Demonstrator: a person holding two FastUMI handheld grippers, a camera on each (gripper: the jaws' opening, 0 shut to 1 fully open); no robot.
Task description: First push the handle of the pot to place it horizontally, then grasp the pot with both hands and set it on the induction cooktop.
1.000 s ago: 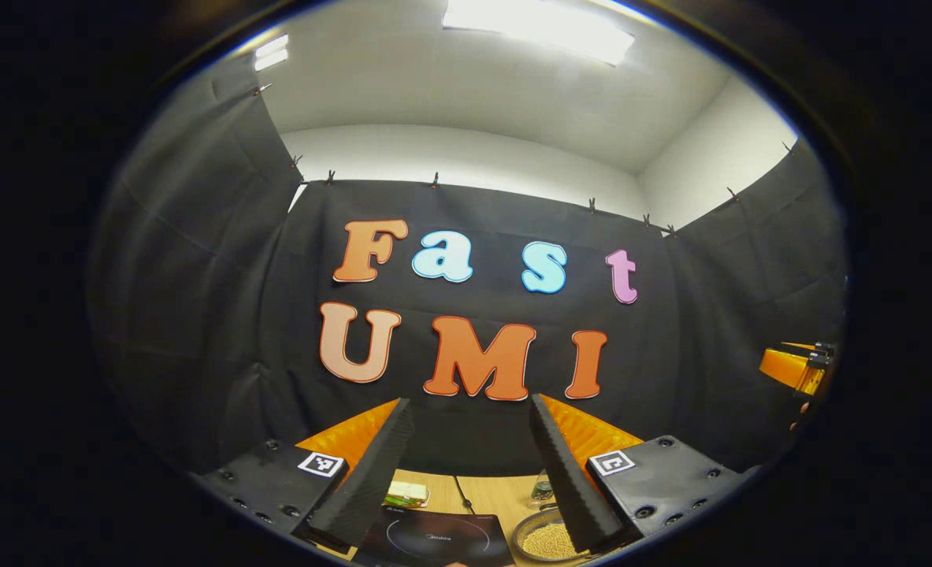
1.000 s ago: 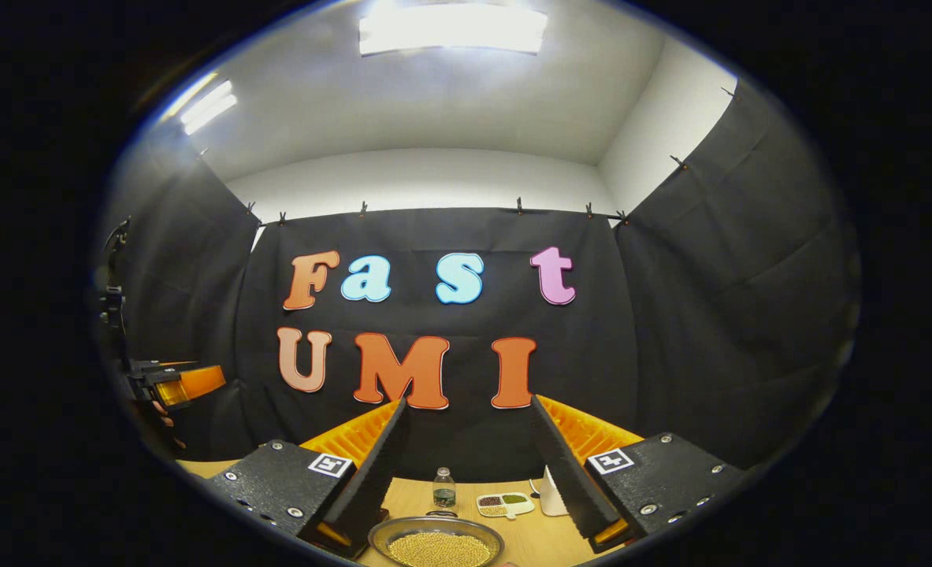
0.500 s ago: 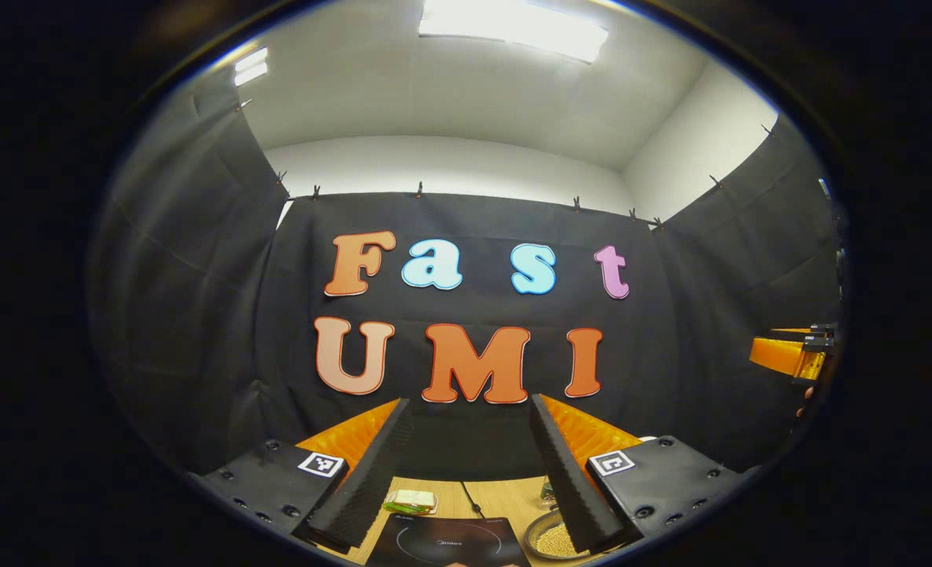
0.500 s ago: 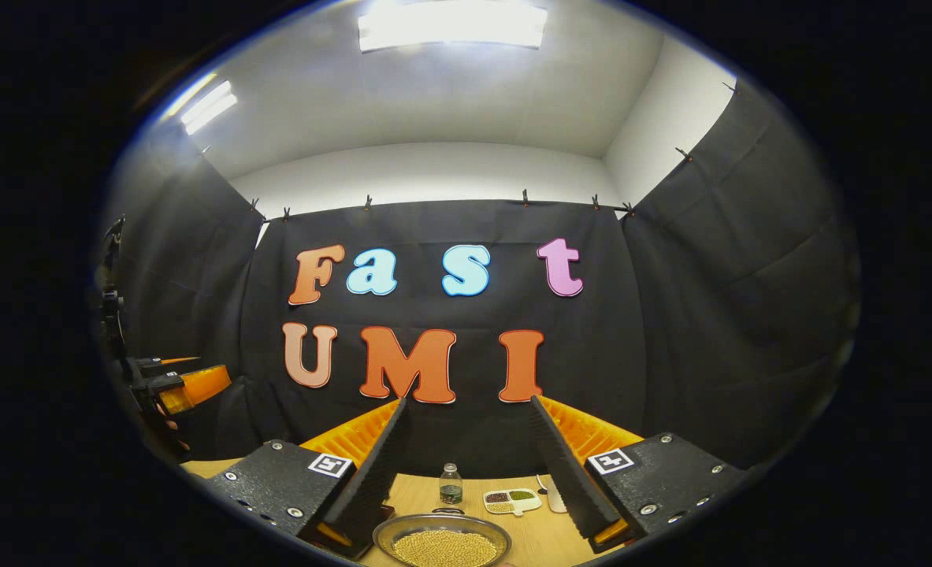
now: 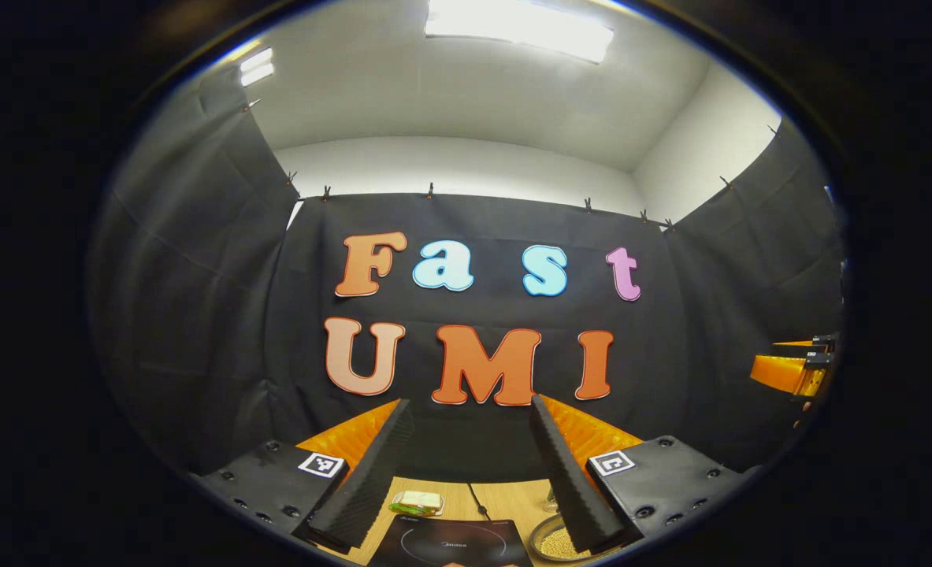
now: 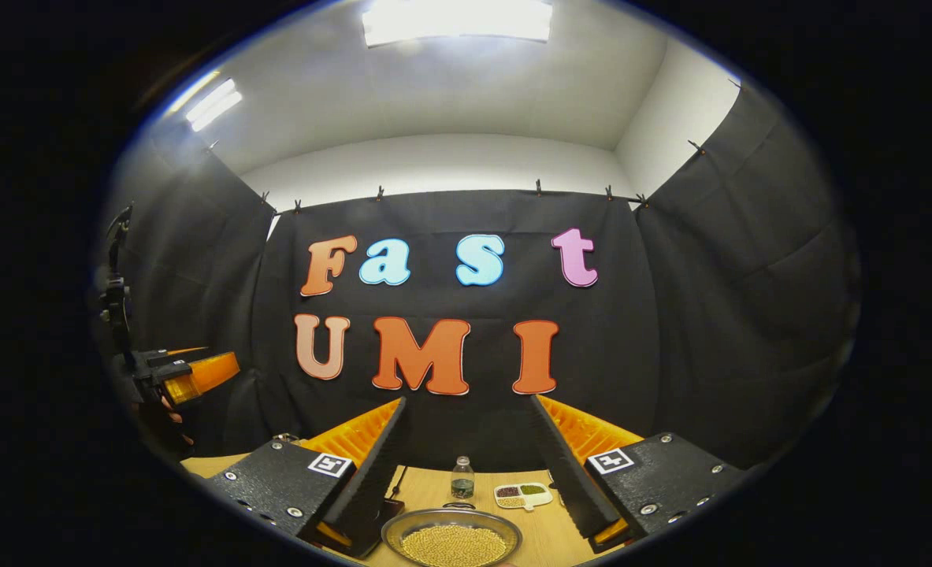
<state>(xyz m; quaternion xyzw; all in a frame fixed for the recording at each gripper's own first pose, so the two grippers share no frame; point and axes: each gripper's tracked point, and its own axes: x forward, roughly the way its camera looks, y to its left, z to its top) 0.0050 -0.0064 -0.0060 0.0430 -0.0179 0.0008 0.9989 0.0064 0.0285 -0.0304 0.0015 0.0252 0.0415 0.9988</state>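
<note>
While both grippers are raised and face the booth wall, the pot (image 6: 451, 542), a shallow round metal vessel filled with small yellowish beans, sits low on the wooden counter (image 6: 426, 482). In the right gripper view it lies below and between the right gripper (image 6: 469, 472)'s jaws, which stand wide apart and hold nothing; its handle cannot be made out. In the left gripper view the pot (image 5: 548, 542) is at the bottom right, partly hidden behind the right-hand finger of the left gripper (image 5: 469, 472), whose jaws are also spread open and empty. Just beside the pot on its left lies the induction cooktop (image 5: 450, 543), a flat dark slab with a ring marked on it, below and between those jaws. Behind the cooktop a small green and white packet (image 5: 417, 501) rests on the counter. Farther back in the right gripper view stand a small clear bottle (image 6: 462, 477) and a divided white dish (image 6: 523, 495) of mixed beans. Each gripper also appears at the edge of the other's view.
</note>
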